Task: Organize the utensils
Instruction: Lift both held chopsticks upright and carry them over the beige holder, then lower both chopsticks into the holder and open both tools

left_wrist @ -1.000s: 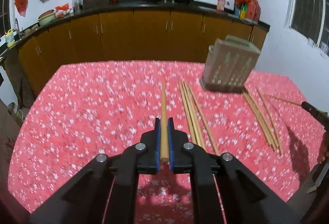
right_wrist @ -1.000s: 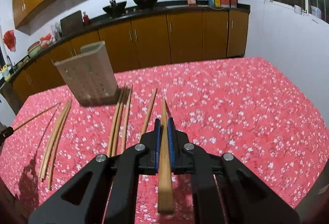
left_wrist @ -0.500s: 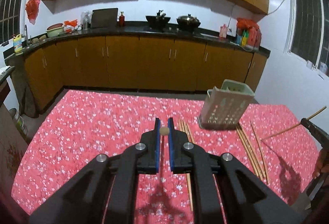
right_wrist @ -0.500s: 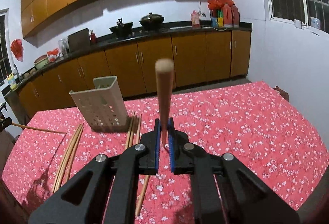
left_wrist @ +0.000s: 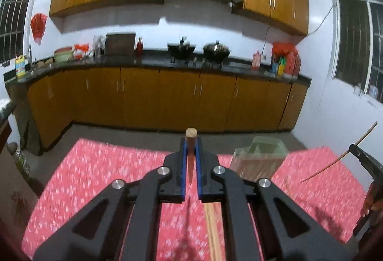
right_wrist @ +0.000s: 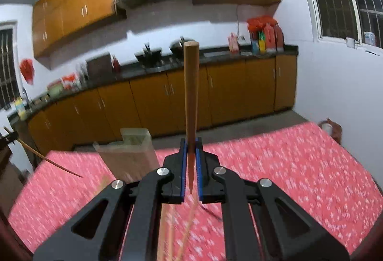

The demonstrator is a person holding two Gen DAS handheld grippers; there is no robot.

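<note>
My left gripper [left_wrist: 191, 142] is shut on a wooden chopstick [left_wrist: 190, 158], held above the red flowered tablecloth [left_wrist: 100, 172]. My right gripper [right_wrist: 191, 143] is shut on another chopstick [right_wrist: 191, 93] that stands up in front of the camera. The beige perforated utensil holder [left_wrist: 259, 160] stands on the table to the right of the left gripper and also shows in the right wrist view [right_wrist: 129, 155], to the left. Loose chopsticks [left_wrist: 211, 225] lie on the cloth below the grippers. The right gripper with its chopstick shows at the left view's right edge [left_wrist: 359, 153].
Kitchen cabinets [left_wrist: 167, 98] and a dark counter with woks [left_wrist: 198, 50] run behind the table. A white wall [right_wrist: 335, 93] and windows are on the right. The table's far edge [left_wrist: 119, 143] drops to a grey floor.
Both grippers have lifted and tilted up with their chopsticks, from low over the cloth to well above it. The holder and table now sit lower in both views.
</note>
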